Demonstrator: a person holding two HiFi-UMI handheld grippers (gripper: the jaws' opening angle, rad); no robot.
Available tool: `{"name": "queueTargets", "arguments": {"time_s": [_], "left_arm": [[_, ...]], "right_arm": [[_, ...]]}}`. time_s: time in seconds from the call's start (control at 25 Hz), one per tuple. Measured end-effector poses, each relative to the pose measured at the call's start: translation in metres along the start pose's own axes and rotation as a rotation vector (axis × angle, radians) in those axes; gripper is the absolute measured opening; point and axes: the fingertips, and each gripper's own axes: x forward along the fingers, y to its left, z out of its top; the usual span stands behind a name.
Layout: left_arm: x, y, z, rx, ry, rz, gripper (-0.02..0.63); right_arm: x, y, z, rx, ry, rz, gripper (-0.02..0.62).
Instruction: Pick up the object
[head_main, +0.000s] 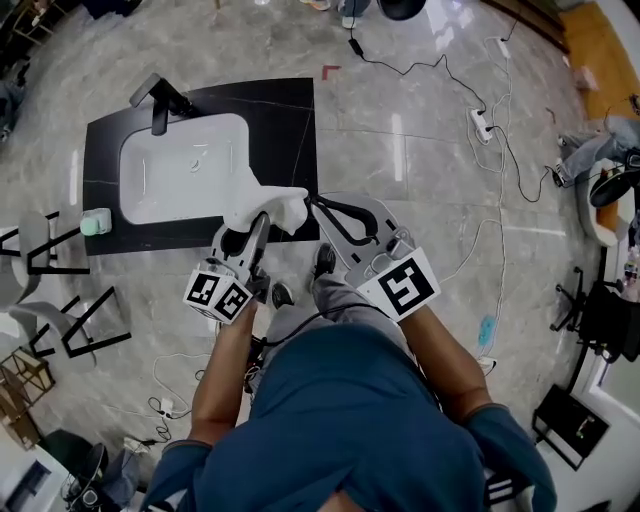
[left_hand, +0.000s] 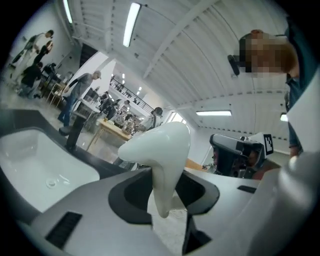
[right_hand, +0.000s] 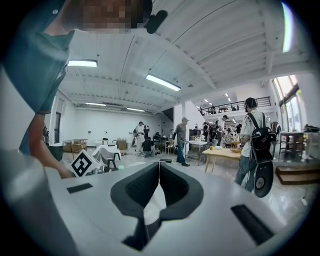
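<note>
A glossy white curved object (head_main: 268, 206) is held up in the air just off the near edge of the black counter (head_main: 295, 130). My left gripper (head_main: 258, 228) is shut on its narrow stem. In the left gripper view the object (left_hand: 167, 150) stands upright between the dark pads, with its broad rounded head above the left gripper (left_hand: 163, 192). My right gripper (head_main: 320, 205) sits just right of the object, apart from it. Its jaws meet at the tips in the right gripper view, and the right gripper (right_hand: 159, 167) holds nothing.
A white basin (head_main: 150, 180) is set in the black counter, with a dark faucet (head_main: 160, 100) at its far left corner and a pale green cup (head_main: 95, 222) at the near left. Cables and a power strip (head_main: 482, 125) lie on the floor to the right. Chair frames (head_main: 60, 290) stand to the left.
</note>
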Motion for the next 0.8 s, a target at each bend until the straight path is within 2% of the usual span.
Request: {"name": "queueTargets", "arguments": {"time_s": [0.32, 0.64, 0.8], "left_arm": [[-0.029, -0.041, 0.051, 0.308, -0.008, -0.066, 0.133], [-0.062, -0.073, 0.081, 0.535, -0.010, -0.116, 0.133], [-0.080, -0.087, 0.090, 0.610, 0.024, -0.133, 0.133]], "right_arm": [[-0.011, 0.022, 0.025, -0.037, -0.065, -0.023, 0.014], [-0.023, 0.047, 0.044, -0.081, -0.081, -0.032, 0.014], [-0.026, 0.063, 0.048, -0.139, -0.052, -0.024, 0.014]]}}
